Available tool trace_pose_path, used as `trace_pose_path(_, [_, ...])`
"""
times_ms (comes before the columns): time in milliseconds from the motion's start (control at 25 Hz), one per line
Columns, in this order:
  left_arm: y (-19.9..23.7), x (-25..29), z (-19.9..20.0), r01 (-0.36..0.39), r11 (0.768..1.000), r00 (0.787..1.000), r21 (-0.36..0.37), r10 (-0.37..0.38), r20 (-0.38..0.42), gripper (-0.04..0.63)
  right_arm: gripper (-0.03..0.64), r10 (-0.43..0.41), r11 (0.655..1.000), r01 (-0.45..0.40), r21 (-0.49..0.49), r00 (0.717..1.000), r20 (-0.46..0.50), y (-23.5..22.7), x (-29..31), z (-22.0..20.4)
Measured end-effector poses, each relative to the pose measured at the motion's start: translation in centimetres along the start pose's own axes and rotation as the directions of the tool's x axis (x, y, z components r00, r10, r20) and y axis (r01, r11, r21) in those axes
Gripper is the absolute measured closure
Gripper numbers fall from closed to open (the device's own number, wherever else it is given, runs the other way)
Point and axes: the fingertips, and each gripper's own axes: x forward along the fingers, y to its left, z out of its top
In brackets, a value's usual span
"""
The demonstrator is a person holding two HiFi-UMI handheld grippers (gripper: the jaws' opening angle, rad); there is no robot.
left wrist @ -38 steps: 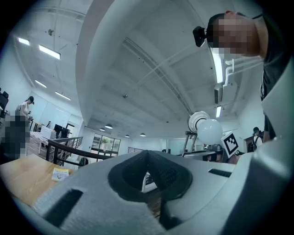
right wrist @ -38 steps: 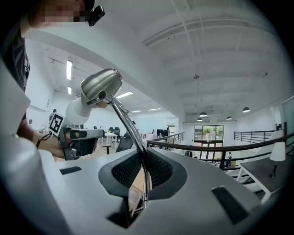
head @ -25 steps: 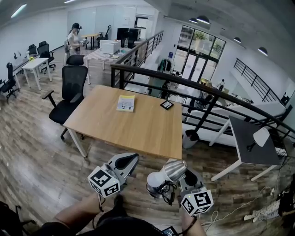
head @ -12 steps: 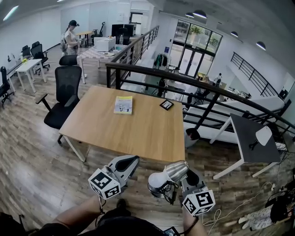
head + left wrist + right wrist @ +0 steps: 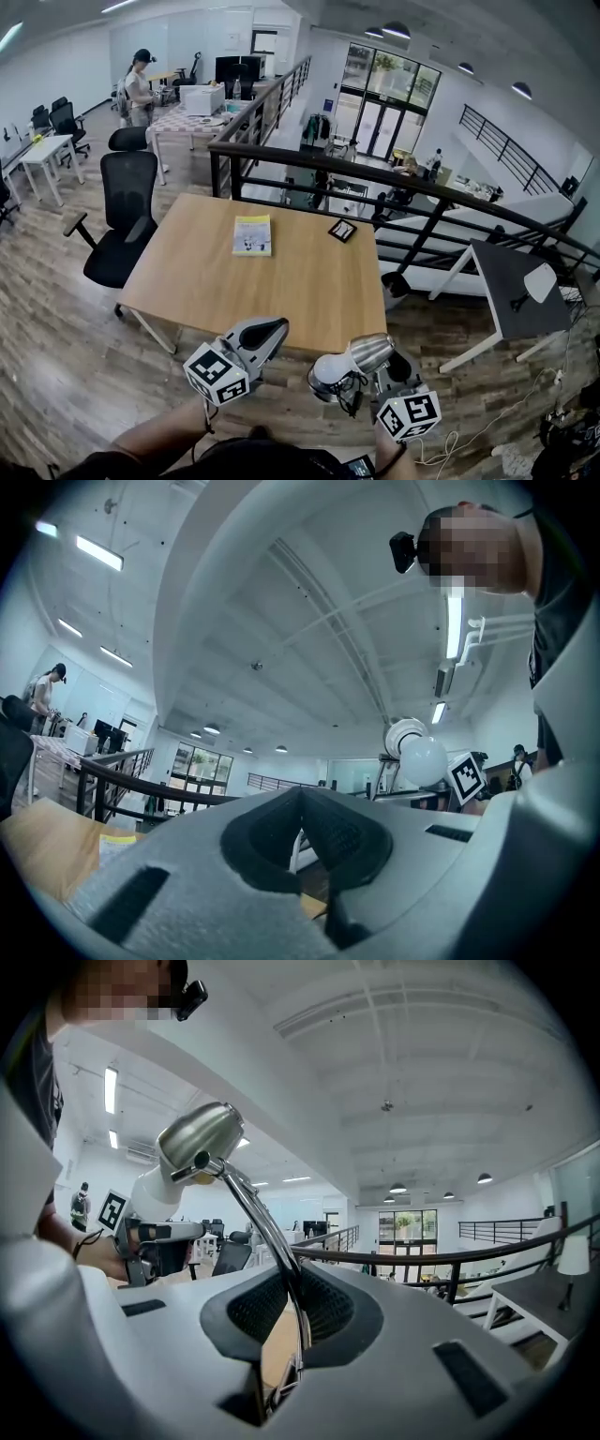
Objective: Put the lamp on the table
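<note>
Right gripper point(image 5: 382, 354) clenches the lamp point(image 5: 349, 362) by its stem; left gripper point(image 5: 269, 330) pinched together, empty; both near the table point(image 5: 281, 281)

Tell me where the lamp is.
Head view, lower right: the lamp is clamped in the right gripper, at the wooden table's near edge.

Left gripper point(image 5: 270, 330) jaws together, right gripper point(image 5: 392, 361) jaws clamping lamp point(image 5: 364, 352).

A yellow-and-white booklet point(image 5: 251, 234) lies well apart from a small dark square object point(image 5: 342, 230), a black office chair point(image 5: 122, 220) stands on the wood floor point(image 5: 56, 347) to their left, a black railing point(image 5: 309, 169) runs behind, and a person point(image 5: 139, 89) stands far back.
</note>
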Motion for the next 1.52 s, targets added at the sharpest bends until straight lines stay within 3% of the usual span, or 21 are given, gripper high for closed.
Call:
trace_pose_path(560, [6.3, 3.4, -1.3, -0.033, 0.999, 0.999, -0.001, 0.033, -0.019, 0.588, 0.571, 0.042, 0.999, -0.042, 0.025, 0.999, -0.009, -1.7, 8.0, -0.8])
trace_pose_path(1520, [8.8, 19.0, -4.1, -0.204, 0.979, 0.979, 0.02, 0.204, 0.001, 0.588, 0.569, 0.237, 0.972, -0.237, -0.01, 0.971, -0.018, -16.9, 17.2, -0.9])
